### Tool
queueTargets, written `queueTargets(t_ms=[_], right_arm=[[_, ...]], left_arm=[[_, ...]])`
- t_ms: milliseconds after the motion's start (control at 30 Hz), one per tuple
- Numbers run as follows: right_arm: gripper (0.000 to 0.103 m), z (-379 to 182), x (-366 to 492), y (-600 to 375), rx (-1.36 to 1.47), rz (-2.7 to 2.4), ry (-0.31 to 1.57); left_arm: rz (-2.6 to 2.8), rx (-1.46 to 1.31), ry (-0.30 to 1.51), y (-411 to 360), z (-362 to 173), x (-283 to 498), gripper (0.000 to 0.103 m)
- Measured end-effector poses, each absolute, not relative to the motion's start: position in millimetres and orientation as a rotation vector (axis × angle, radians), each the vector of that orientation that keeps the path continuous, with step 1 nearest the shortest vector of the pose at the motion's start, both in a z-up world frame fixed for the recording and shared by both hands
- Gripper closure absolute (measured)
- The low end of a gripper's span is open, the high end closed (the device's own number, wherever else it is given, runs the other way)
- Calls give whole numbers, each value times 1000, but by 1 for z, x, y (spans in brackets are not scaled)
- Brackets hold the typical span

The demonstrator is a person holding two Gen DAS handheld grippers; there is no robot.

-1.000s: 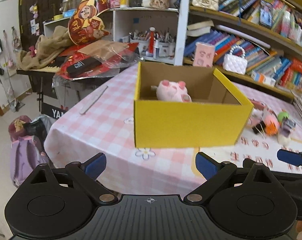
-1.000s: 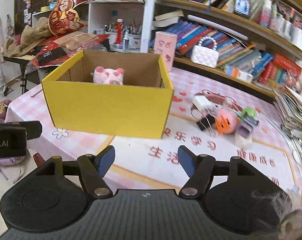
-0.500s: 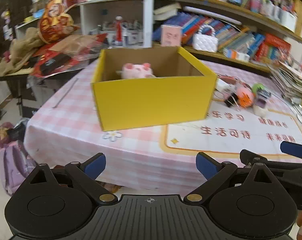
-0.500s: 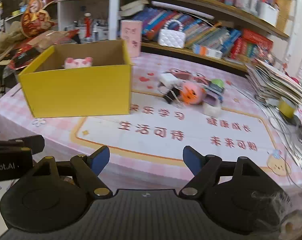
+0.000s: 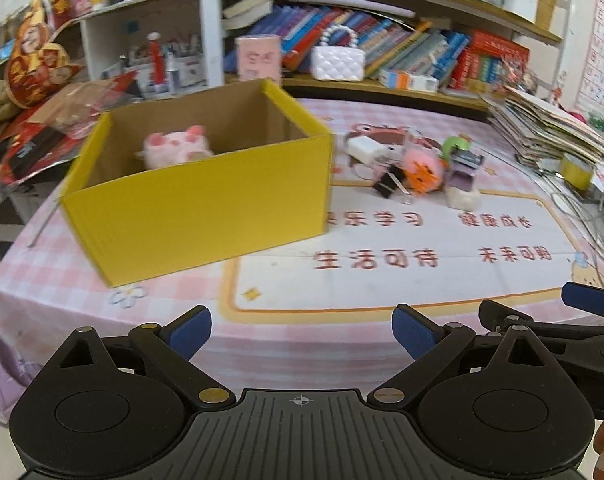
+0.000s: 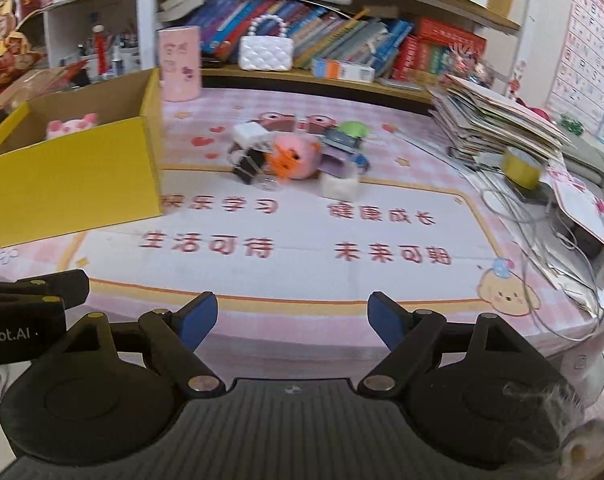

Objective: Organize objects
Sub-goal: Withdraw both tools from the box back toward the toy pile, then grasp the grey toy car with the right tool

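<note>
A yellow cardboard box point(image 5: 205, 208) point(image 6: 73, 188) stands open on the pink checked tablecloth, with a pink plush pig point(image 5: 177, 148) point(image 6: 71, 126) inside. To its right lies a small heap: an orange-pink plush ball point(image 6: 293, 156) point(image 5: 424, 168), a black binder clip point(image 6: 247, 168), a white charger point(image 6: 247, 134), a purple item point(image 6: 336, 162) and a white block point(image 6: 339, 188). My left gripper point(image 5: 302, 328) is open and empty at the table's near edge. My right gripper point(image 6: 293, 316) hangs beside it, jaws opening, nothing between them.
A leaning stack of books and papers point(image 6: 502, 120), a yellow tape roll point(image 6: 522, 166) and loose cables point(image 6: 542, 220) crowd the right side. A pink holder point(image 6: 180, 64) and a white quilted purse point(image 6: 265, 52) stand at the back before the bookshelf.
Both views have swung to the right: the yellow box has slid leftward in them and the heap of small items is nearer the middle. The right jaws stand wider apart.
</note>
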State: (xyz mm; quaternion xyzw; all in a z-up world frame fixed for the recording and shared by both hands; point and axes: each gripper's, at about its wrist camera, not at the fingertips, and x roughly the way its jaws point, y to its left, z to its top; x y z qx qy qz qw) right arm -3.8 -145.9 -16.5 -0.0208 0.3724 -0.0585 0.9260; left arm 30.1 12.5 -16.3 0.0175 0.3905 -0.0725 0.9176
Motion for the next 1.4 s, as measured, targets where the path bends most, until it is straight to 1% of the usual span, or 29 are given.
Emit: queueTargets(t_ms=[500,800,867,1400], right_arm=[[21,-19,51,-215,-25,-131,813],[28,-14,94,-247,-32,-50,793],[32,-14,103,-252,-34,-30,788],[33,-24,152,-281,-30,94,808]], left_arm=[[-164,44,833,-53,-18,84,4],[-110,12,815,-80,-16,120,4],[-96,7,809,-87,-16,126,4],[12,-15,821,-112,-19,153,5]])
